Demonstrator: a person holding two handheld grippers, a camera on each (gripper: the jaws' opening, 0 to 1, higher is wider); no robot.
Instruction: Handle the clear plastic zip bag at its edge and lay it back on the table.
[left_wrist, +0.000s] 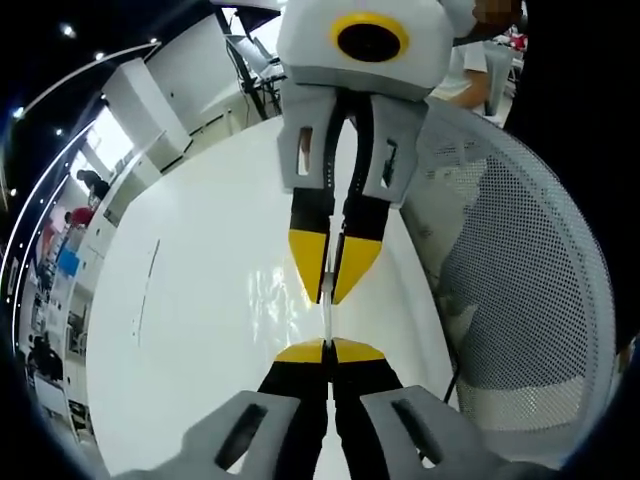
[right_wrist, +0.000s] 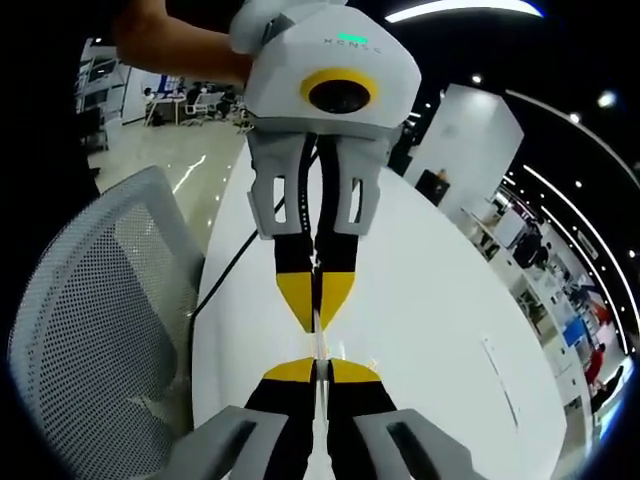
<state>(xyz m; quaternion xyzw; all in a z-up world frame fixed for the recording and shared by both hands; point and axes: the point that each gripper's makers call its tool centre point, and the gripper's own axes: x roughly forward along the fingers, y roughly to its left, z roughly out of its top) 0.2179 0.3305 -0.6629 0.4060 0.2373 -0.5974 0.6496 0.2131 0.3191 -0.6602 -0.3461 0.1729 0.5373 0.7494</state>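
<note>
The clear plastic zip bag (left_wrist: 327, 322) shows as a thin, nearly edge-on strip stretched between the two grippers, above the white table (left_wrist: 200, 250). My left gripper (left_wrist: 328, 350) rises from the bottom of the left gripper view, its yellow tips shut on the bag's edge. Facing it from above, my right gripper (left_wrist: 333, 290) is shut on the same edge. In the right gripper view the right gripper (right_wrist: 316, 368) pinches the bag (right_wrist: 317, 345) from below, tip to tip with the left gripper (right_wrist: 315, 318). Most of the bag's body is hard to make out.
A white mesh chair (left_wrist: 520, 260) stands close against the table's edge, also seen as the chair (right_wrist: 90, 300). A dark cable (right_wrist: 225, 270) runs along that edge. A hand (right_wrist: 180, 45) holds the left gripper. The glossy table (right_wrist: 430, 300) stretches away; office furniture and people are far behind.
</note>
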